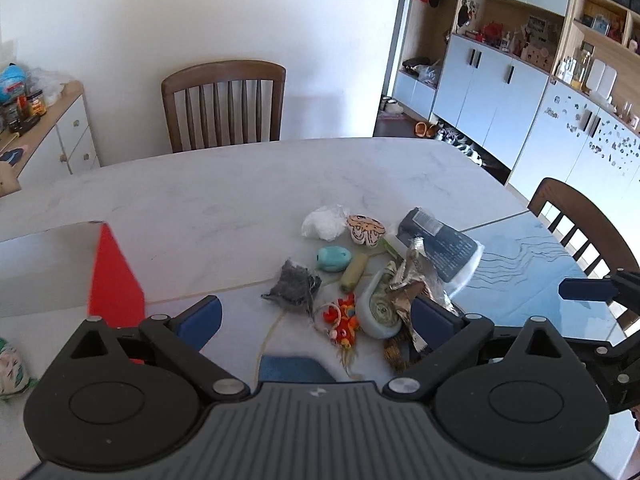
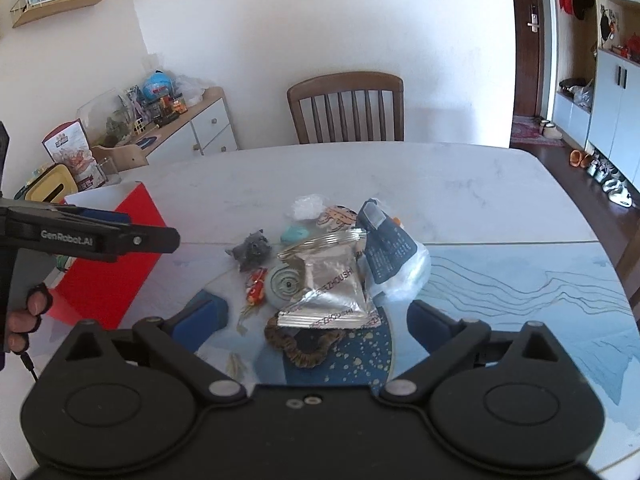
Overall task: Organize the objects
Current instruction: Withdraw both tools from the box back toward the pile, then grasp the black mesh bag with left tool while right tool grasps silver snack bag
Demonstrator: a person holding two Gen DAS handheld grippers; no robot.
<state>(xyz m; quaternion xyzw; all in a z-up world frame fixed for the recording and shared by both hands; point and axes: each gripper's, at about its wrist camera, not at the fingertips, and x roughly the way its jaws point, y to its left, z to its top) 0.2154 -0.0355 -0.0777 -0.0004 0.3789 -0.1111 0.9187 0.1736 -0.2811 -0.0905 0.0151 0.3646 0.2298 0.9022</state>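
Nothing sorted yet as both tongs hung spread wide over a heap of odds and ends.

Left tongs [image 1: 316,316] and right tongs [image 2: 318,322] each stood fully open and held nothing, poised above the pile in the middle of the surface [image 2: 460,176]. A silver foil packet [image 2: 328,280], grey furry toy [image 2: 251,252], teal toy [image 1: 334,259], orange charm [image 2: 257,285], dark pouch [image 1: 442,242] and clear white bag [image 1: 324,222] lay jumbled and touching. A red box [image 2: 108,276] sat at the left; whether anything was inside could not be told. By the look of it, nearly all the work remained.
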